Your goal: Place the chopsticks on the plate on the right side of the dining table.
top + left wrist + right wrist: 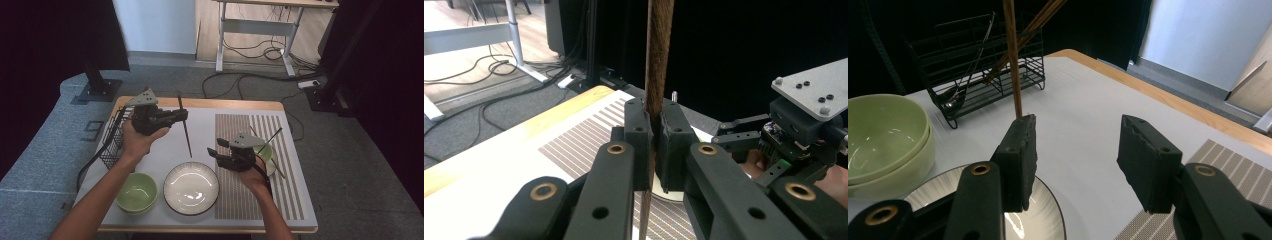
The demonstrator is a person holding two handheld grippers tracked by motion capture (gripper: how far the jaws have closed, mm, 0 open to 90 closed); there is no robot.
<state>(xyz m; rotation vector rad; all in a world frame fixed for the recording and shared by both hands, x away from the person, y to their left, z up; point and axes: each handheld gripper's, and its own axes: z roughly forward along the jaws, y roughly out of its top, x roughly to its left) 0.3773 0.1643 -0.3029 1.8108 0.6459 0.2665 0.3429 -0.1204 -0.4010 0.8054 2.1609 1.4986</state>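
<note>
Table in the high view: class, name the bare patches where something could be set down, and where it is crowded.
Bare: white top between the chopstick and the striped mat, and the mat's near end. Crowded: wire rack, green bowls and plate along the left and near edge.

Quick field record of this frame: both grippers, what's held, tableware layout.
left gripper: shut on a dark brown wooden chopstick, held above the table
right gripper: open, nothing between the jaws, above the white ribbed plate
black wire rack: table's left edge, utensils inside
stacked green bowls: left of the plate
striped placemat: right side, under a green bowl with chopsticks
</note>
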